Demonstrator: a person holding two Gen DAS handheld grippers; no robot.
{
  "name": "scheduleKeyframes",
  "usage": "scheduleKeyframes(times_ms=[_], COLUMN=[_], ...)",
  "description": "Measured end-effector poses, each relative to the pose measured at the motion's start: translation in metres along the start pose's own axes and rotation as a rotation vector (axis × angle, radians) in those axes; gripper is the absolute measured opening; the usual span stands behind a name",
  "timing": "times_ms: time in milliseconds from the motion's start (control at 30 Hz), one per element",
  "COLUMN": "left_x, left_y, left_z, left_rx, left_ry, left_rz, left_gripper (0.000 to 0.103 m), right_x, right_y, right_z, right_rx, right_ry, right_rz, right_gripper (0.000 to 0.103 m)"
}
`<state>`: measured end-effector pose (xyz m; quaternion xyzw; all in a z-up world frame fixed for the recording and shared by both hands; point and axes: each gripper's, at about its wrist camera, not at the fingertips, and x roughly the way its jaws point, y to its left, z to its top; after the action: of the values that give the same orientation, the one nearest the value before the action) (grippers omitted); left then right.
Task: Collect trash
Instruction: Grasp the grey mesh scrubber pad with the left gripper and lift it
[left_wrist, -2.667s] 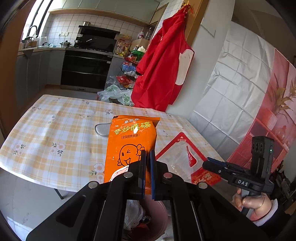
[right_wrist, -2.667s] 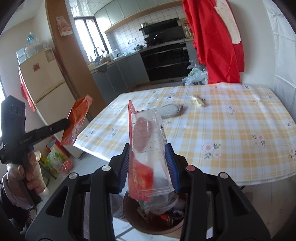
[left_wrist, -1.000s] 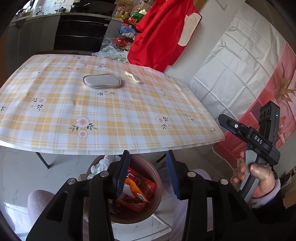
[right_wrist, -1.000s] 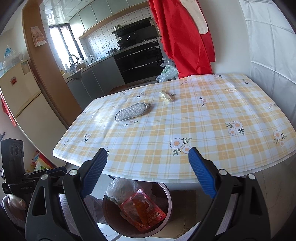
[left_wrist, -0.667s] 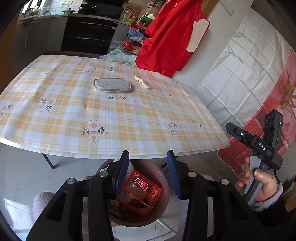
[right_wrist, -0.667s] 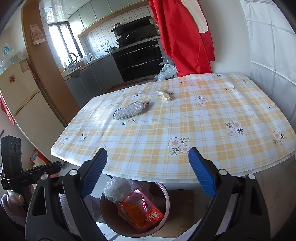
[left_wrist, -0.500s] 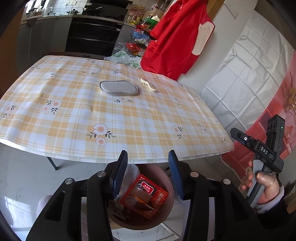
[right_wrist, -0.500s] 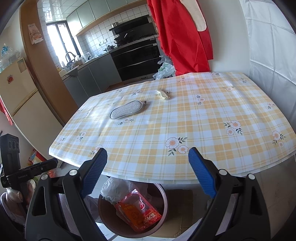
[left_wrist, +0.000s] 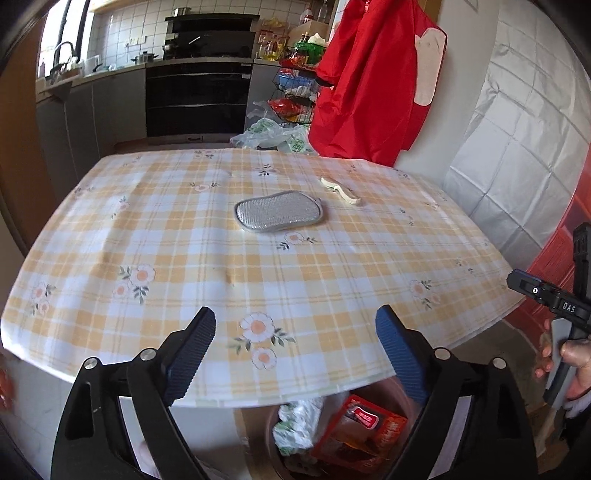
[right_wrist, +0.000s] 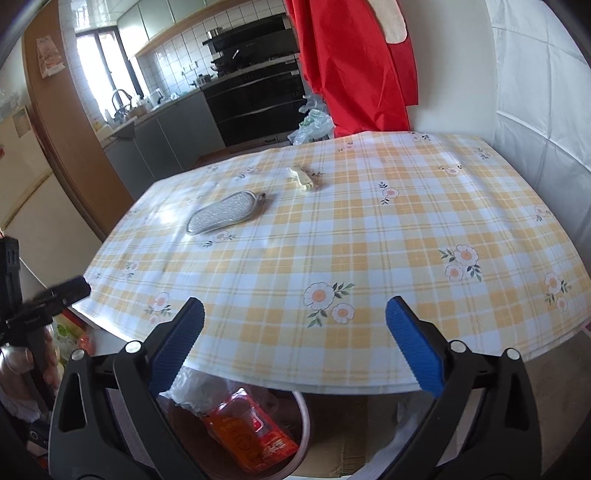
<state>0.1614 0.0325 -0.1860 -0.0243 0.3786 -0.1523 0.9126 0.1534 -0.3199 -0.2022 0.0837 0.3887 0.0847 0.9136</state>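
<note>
A brown bin (left_wrist: 275, 435) (right_wrist: 299, 439) stands on the floor under the table's near edge, holding an orange packet (right_wrist: 251, 432), a red-edged clear wrapper (left_wrist: 364, 424) and a white bag. On the checked tablecloth (left_wrist: 258, 258) (right_wrist: 332, 240) lie a small cream scrap (left_wrist: 341, 190) (right_wrist: 303, 178) and a silver scouring pad (left_wrist: 279, 216) (right_wrist: 221, 217). My left gripper (left_wrist: 295, 332) hangs over the table's near edge, its jaws opening wide with nothing between them. My right gripper (right_wrist: 293, 325) is likewise opening to its widest and empty.
A red garment (left_wrist: 373, 81) hangs on the wall behind the table. Plastic bags (left_wrist: 269, 131) and a wire rack of goods stand beyond the far edge. Kitchen counters and a dark oven (left_wrist: 197, 99) lie further back. A hand (left_wrist: 569, 362) holds the right gripper's handle at the right.
The left gripper's jaws have spread from a narrow gap to wide open. Both views have shifted forward over the table, so the bin sits lower and is partly hidden by the table edge.
</note>
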Motion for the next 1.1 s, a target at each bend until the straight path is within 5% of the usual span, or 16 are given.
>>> scheduleKeyframes(times_ms=[167, 500, 800, 1100], left_x=[0.062, 0.211, 0.259, 0.239], left_y=[0.006, 0.004, 0.005, 0.006], left_z=[0.039, 0.080, 0.088, 0.099], left_rx=[0.145, 0.415, 0.478, 0.436], left_ry=[0.012, 0.179, 0.212, 0.111], left_rz=[0.068, 0.146, 0.139, 0.072], left_gripper=[0.089, 0.084, 0.079, 0.026], right_x=[0.037, 0.105, 0.146, 0.184], right_y=[-0.004, -0.012, -0.018, -0.009], right_z=[0.026, 0.081, 0.105, 0.126], right_rx=[-0.045, -0.084, -0.142, -0.233], right_ry=[0.027, 0.048, 0.082, 0.092], right_rz=[-0.029, -0.031, -0.040, -0.024], right_gripper=[0.097, 0.097, 0.097, 0.097])
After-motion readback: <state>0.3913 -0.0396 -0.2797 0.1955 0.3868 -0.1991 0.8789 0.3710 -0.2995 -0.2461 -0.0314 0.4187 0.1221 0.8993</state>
